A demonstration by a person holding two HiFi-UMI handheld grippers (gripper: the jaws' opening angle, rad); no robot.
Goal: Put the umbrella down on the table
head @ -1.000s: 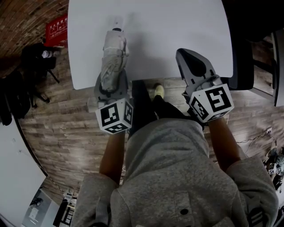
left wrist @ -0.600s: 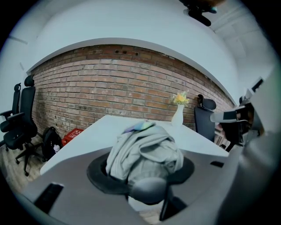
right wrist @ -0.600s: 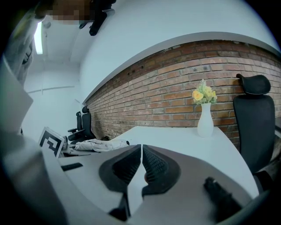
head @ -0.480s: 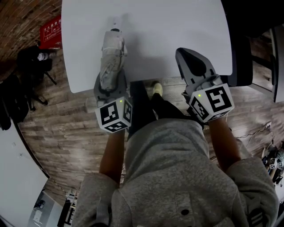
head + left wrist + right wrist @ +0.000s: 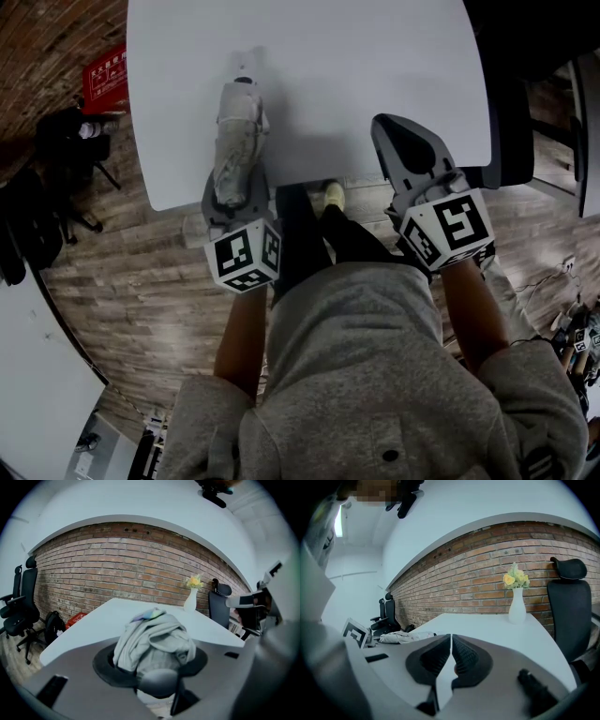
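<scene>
Left hand-held gripper [image 5: 232, 187] clamps the near end of the folded umbrella [image 5: 234, 131], a soft crumpled grey fabric bundle lying lengthwise over the smooth white table [image 5: 375, 75] by its near edge: lower it flat and let go only once the fabric rests; right hand-held gripper [image 5: 405, 141] closed, empty.

My head camera looks steeply down onto the near edge of the white table [image 5: 375, 75]. Both gripper cameras ride low, close behind their jaws, facing across that same table toward the brick wall [image 5: 117, 573] and vase [image 5: 517, 606].
</scene>
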